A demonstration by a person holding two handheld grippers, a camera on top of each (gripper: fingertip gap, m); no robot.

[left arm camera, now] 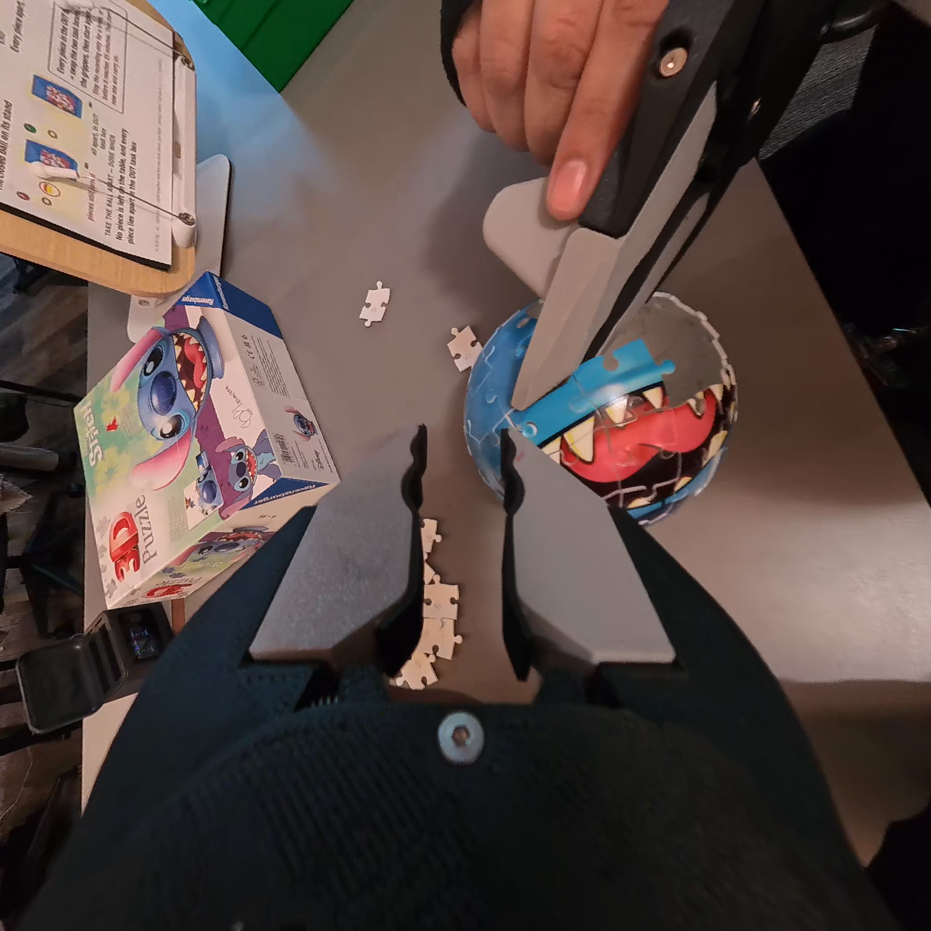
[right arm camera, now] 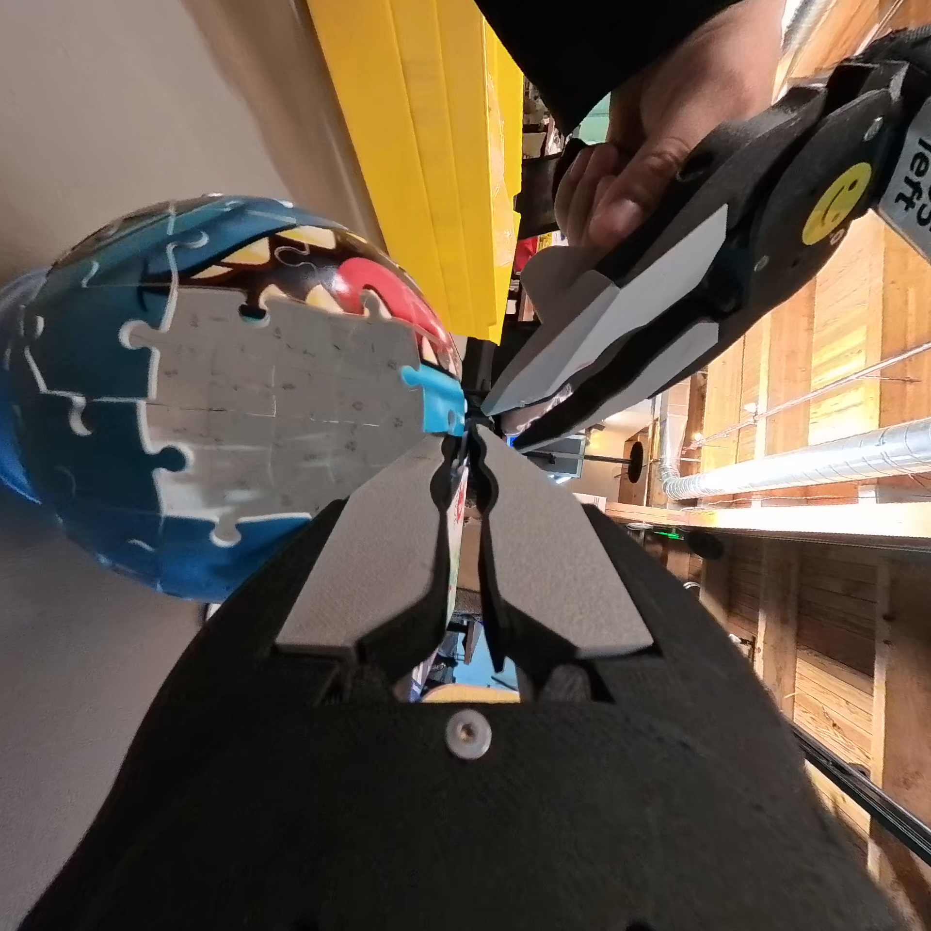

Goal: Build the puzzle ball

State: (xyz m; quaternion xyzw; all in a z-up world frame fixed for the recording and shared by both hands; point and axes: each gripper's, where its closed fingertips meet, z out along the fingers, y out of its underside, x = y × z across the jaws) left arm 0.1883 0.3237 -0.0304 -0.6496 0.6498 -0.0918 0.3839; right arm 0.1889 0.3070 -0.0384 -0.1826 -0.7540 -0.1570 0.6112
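Observation:
The puzzle ball (left arm camera: 629, 443) sits on the grey table (left arm camera: 352, 176). It is blue with a red mouth and white teeth, and part of its shell is open and shows the grey inside. In the right wrist view the ball (right arm camera: 101, 428) fills the left. My right gripper (right arm camera: 468, 430) is shut on the edge of a light-blue piece (right arm camera: 438, 403) at the ball's rim. It also shows in the left wrist view (left arm camera: 521, 400). My left gripper (left arm camera: 462, 436) is open and empty, just left of the ball. It shows in the right wrist view (right arm camera: 504, 425) too.
The puzzle box (left arm camera: 201, 443) lies left of the ball. Two loose pieces (left arm camera: 375, 302) (left arm camera: 463, 347) lie white side up, and a small pile (left arm camera: 436, 604) lies under my left gripper. A clipboard with a sheet (left arm camera: 90, 126) is at far left. A yellow bin (right arm camera: 428, 151) stands behind. Less than 4 cm separates the two grippers' tips.

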